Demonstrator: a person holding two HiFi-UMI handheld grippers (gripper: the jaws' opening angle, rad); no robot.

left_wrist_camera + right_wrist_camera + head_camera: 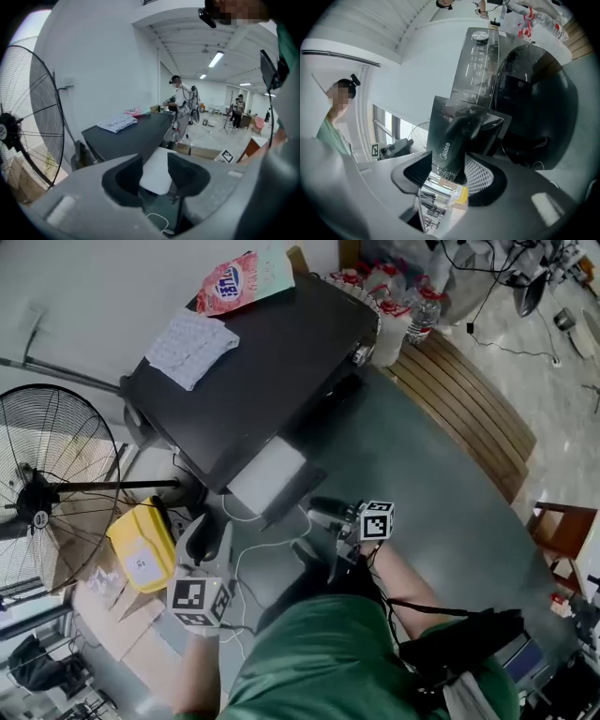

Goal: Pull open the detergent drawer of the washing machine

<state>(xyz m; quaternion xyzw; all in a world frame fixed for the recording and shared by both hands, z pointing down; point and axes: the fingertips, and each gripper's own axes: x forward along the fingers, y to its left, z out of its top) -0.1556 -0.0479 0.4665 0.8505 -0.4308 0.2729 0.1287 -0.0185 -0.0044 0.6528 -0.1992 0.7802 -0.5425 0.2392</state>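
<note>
The dark washing machine [272, 362] stands against the wall, seen from above. Its detergent drawer [267, 474] is slid out, showing a white inside behind a dark front panel [446, 140]. My right gripper [323, 512] reaches the drawer's front from the right. In the right gripper view the panel sits between the jaws of the right gripper [449, 180], which are closed against it. My left gripper [202, 538] hangs lower left of the drawer, apart from it. The left gripper [154, 176] stands open with nothing between its fingers; the white drawer [159, 171] shows beyond them.
A standing fan [47, 493] and a yellow box [142, 545] are at the left. A folded cloth [192, 348] and a pink bag [239, 279] lie on the machine's top. Bottles [394, 306] and a wooden slatted bench [469, 399] are at the right. A white cable [253, 549] lies on the floor.
</note>
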